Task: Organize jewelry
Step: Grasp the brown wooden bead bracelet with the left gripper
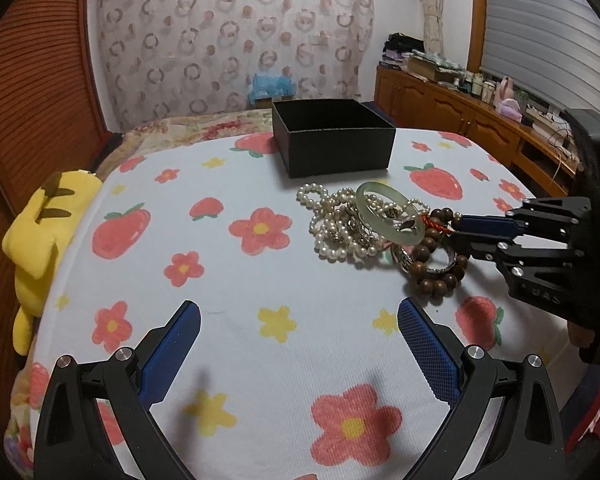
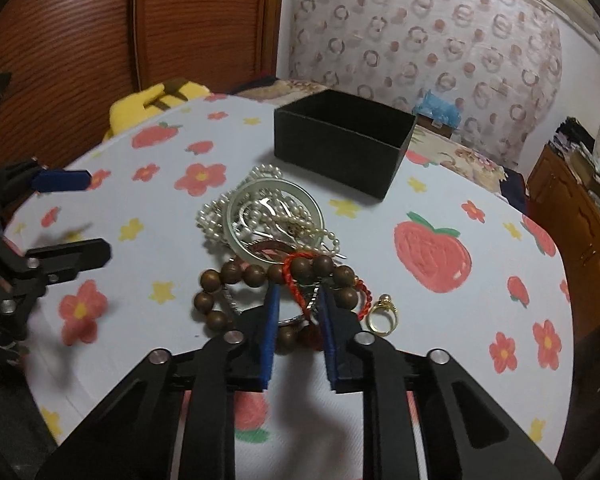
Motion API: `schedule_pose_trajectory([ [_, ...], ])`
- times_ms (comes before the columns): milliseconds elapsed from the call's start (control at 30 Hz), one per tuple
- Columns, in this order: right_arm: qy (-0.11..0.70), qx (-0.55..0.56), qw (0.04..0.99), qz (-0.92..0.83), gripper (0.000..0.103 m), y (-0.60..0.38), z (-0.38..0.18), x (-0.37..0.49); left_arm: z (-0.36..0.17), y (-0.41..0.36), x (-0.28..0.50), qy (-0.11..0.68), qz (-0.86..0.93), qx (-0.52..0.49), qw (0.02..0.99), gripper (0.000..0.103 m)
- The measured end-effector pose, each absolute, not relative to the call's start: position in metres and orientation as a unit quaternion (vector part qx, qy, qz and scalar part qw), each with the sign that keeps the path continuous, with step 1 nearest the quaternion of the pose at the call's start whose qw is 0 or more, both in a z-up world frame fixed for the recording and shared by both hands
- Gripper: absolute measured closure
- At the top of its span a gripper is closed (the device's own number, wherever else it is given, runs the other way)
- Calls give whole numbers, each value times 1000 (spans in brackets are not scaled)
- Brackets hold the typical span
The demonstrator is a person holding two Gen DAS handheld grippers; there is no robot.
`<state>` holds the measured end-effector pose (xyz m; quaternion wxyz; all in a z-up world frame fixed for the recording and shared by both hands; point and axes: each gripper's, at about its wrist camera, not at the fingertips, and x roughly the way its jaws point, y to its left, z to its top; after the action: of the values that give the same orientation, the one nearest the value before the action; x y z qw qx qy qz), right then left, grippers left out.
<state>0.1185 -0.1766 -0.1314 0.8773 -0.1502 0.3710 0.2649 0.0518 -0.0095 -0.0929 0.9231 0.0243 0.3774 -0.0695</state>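
A jewelry pile lies on the flowered cloth: a pearl necklace (image 1: 332, 224), a pale jade bangle (image 1: 388, 212), a brown wooden bead bracelet (image 2: 236, 280), a red cord bracelet (image 2: 296, 280), a silver bangle (image 1: 440, 264) and a gold ring (image 2: 382, 314). An open black box (image 1: 332, 136) stands behind the pile, also in the right wrist view (image 2: 340, 144). My left gripper (image 1: 300, 312) is open and empty, short of the pile. My right gripper (image 2: 298, 296) reaches into the wooden beads, its jaws narrowly apart around the red cord and silver bangle; it also shows in the left wrist view (image 1: 458, 226).
A yellow plush toy (image 1: 40, 232) lies at the cloth's left edge. A wooden cabinet (image 1: 460, 120) with clutter stands to the right. A patterned curtain (image 1: 228, 40) hangs behind. A wooden slatted door (image 2: 100, 40) is at the left.
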Motion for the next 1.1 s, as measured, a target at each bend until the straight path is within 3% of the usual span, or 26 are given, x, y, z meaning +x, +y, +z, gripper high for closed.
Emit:
schedule_pose_trajectory([
  [100, 371, -155, 877, 263, 99, -179, -132, 121, -95, -12, 54, 381, -73, 25, 921, 8],
  [533, 307, -100, 919, 227, 100, -226, -83, 121, -96, -41, 72, 387, -140, 36, 911, 8],
  [600, 305, -97, 920, 225, 100, -230, -82, 121, -94, -50, 73, 385, -154, 46, 909, 14],
  [667, 305, -96, 921, 222, 100, -232, -83, 120, -95, -58, 76, 389, -162, 60, 905, 28],
  [900, 316, -88, 918, 223, 100, -234, -94, 120, -101, -81, 90, 403, -193, 76, 891, 51],
  [967, 318, -85, 918, 222, 100, -236, -97, 121, -102, -84, 94, 409, -202, 72, 887, 68],
  [1100, 320, -83, 917, 222, 100, -237, -98, 120, -104, -87, 102, 413, -200, 78, 885, 73],
])
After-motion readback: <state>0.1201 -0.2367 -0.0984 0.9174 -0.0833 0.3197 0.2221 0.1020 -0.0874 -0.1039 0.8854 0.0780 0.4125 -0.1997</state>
